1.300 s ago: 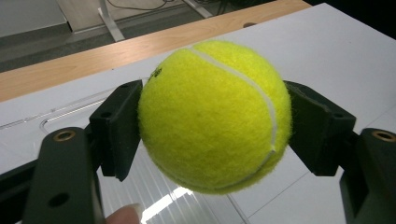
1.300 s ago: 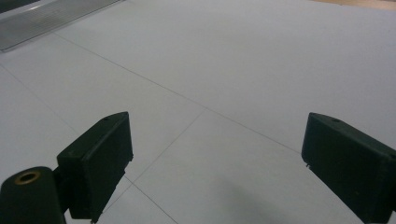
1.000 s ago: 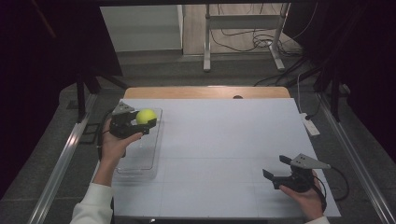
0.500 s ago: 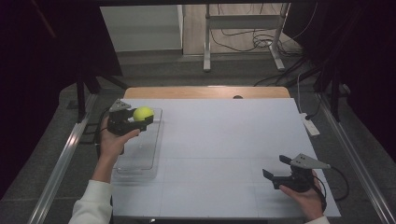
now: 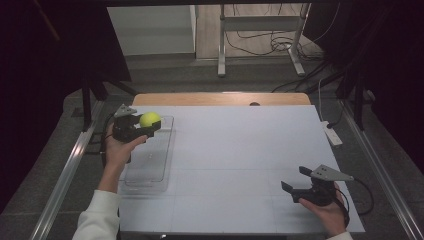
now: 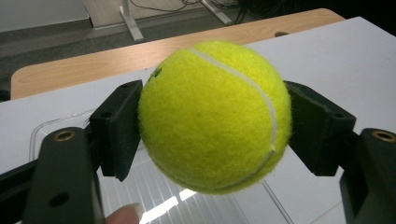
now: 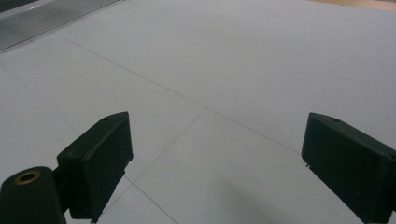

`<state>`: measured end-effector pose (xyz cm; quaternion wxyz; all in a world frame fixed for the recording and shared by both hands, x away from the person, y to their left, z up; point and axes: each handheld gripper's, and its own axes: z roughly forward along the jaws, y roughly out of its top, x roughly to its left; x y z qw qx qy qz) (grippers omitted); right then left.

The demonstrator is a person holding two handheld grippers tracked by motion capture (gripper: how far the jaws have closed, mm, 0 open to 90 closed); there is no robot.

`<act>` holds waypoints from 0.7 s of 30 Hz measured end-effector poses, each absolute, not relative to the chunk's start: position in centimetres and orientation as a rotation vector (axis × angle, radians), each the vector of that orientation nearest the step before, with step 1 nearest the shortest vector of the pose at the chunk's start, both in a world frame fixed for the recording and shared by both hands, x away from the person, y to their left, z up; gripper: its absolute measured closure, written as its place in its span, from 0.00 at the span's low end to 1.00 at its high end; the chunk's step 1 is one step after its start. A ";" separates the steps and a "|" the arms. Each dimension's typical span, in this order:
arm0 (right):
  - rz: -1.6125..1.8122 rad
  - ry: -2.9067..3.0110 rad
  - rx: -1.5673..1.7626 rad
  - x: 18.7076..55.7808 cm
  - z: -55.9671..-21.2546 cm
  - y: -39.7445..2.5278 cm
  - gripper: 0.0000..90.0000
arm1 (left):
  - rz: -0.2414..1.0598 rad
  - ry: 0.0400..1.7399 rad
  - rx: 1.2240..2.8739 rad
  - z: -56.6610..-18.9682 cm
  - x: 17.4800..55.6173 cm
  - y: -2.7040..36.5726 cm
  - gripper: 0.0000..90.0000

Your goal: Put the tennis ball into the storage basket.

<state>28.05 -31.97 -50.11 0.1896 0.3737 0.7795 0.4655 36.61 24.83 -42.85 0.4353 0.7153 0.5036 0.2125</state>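
While clamped between both black jaws of the left gripper [image 6: 212, 140], sits squarely in the left gripper view: the tennis ball [image 6: 215, 116] — bright yellow, fuzzy, white seam curving across its top and down one side. Held up in the air, clear of the surface. Pressed on from either side, pads touching the felt. Just below, at the bottom edge, a fingertip [image 6: 123, 215] poking into view, cut off. Under and behind the ball, the clear plastic tray [image 6: 51, 128], rim faint against the white, hard to trace all the way round, its near part masked by the ball and the jaws.

From the high view, nearest: the right gripper [image 5: 296, 186] low at the right front of the table [image 5: 240, 150], held in a hand [image 5: 327, 210], jaws spread wide with nothing between them. Same story in the right gripper view — two black jaws apart over bare white surface crossed by thin lines. Farther back on the left, the left gripper [image 5: 150, 126] over the far end of the tray [image 5: 150, 170], ball [image 5: 149, 119] in its grip, left hand [image 5: 120, 150] and white sleeve [image 5: 97, 217] running up from the bottom edge. Between the two grippers, open tabletop — well apart. Beyond, a wooden strip [image 5: 220, 98] along the far edge, then metal legs [image 5: 222, 45] and cables [image 5: 260, 37] on the floor — dim, murky at both sides.
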 end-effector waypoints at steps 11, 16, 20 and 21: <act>1.306 2.192 1.054 28.1 -50.2 -32.0 0.10 | 0.532 1.288 1.748 -43.1 37.1 25.9 0.30; 1.300 2.188 1.057 28.0 -50.1 -32.0 0.10 | 0.538 1.311 1.746 -43.3 37.1 26.2 0.30; 1.303 2.180 1.058 27.9 -50.0 -32.2 0.10 | 0.546 1.324 1.752 -43.4 37.1 26.3 0.30; 1.305 2.178 1.059 27.9 -50.0 -32.2 0.10 | 0.545 1.326 1.754 -43.5 37.2 26.4 0.30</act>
